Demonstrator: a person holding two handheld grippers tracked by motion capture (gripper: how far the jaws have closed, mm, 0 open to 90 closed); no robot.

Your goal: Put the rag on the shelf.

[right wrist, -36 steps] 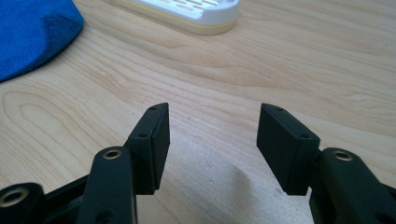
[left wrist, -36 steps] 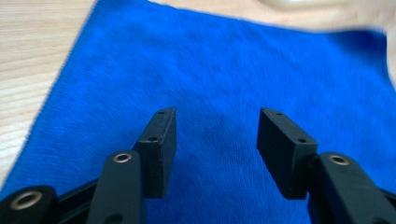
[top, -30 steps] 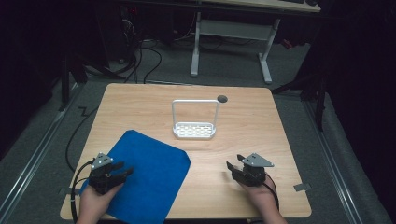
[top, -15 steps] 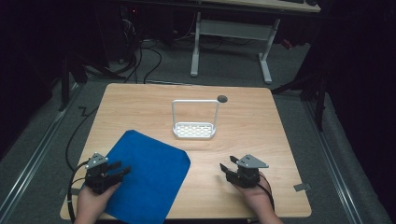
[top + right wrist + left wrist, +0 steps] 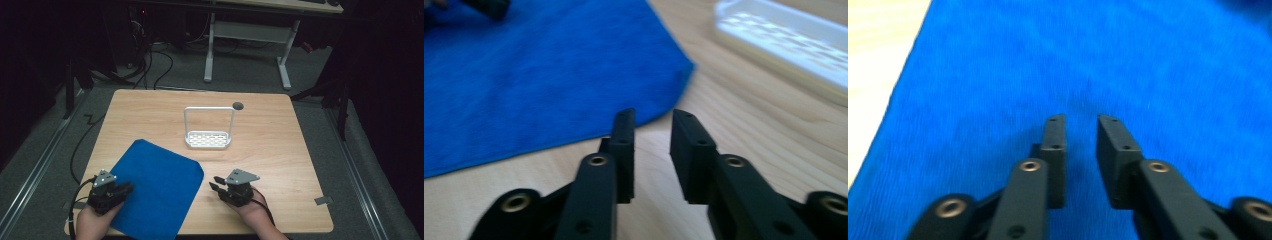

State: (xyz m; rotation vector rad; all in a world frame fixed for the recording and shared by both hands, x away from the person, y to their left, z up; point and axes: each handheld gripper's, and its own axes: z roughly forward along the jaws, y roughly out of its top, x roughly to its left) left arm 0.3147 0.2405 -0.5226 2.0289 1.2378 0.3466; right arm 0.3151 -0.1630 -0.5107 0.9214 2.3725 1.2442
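A blue cloth [image 5: 160, 190] [image 5: 1148, 60] [image 5: 524, 75] lies flat on the near left of the wooden table [image 5: 280, 165]. My left gripper [image 5: 124, 189] [image 5: 1081, 120] rests over the cloth's left part. Its jaws have just been closing and now stand a narrow gap apart, with only cloth surface showing beneath them. My right gripper [image 5: 216, 183] [image 5: 651, 114] hovers low over bare wood just right of the cloth's right corner and points toward it. Its jaws have also just been closing, with a small gap left and nothing between them.
A white perforated rack [image 5: 208, 139] [image 5: 784, 40] with a tall wire handle stands at the table's middle. A dark round hole [image 5: 238, 105] sits behind it near the far edge. Cables trail off the left side of the table.
My right gripper has slid left toward the cloth's right corner. The jaws of both grippers have narrowed. The left hand has stayed put on the cloth.
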